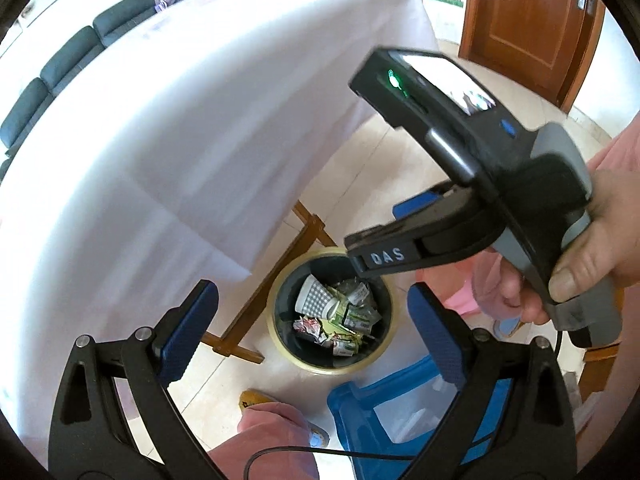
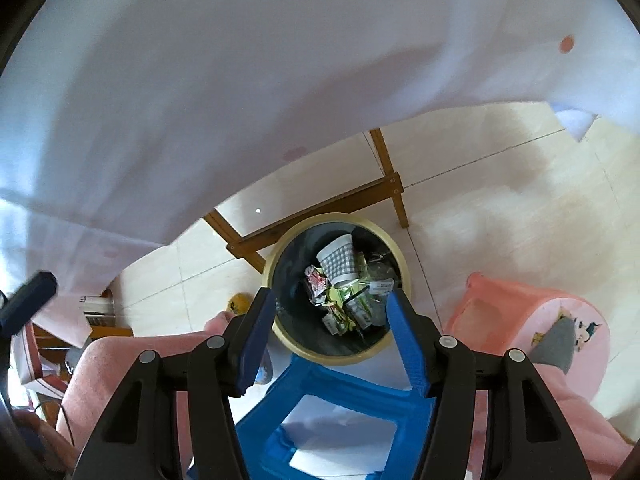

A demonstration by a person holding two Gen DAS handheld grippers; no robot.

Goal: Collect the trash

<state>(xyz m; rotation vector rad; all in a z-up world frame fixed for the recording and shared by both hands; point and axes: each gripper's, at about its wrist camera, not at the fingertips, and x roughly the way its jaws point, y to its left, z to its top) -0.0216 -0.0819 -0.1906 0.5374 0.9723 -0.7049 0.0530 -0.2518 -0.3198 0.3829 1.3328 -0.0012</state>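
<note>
A round bin with a yellow rim [image 1: 280,344] [image 2: 394,258] stands on the floor beside the table. Inside it lie a checked paper cup [image 1: 316,298] [image 2: 338,260] and several crumpled wrappers [image 1: 340,328] [image 2: 344,308]. My left gripper [image 1: 316,320] hangs open above the bin with nothing between its blue pads. My right gripper [image 2: 330,304] is also open and empty, pointing down over the bin. In the left wrist view the right gripper's body [image 1: 472,168] is held by a hand [image 1: 592,256] at the right.
A table under a white cloth [image 1: 180,128] [image 2: 240,80] fills the left and top, its wooden legs [image 2: 390,176] by the bin. A blue plastic stool [image 1: 392,412] [image 2: 332,412] sits below the grippers, a pink stool [image 2: 532,320] to the right. Pink-clad legs [image 2: 120,380] stand near. A wooden door [image 1: 524,20] is behind.
</note>
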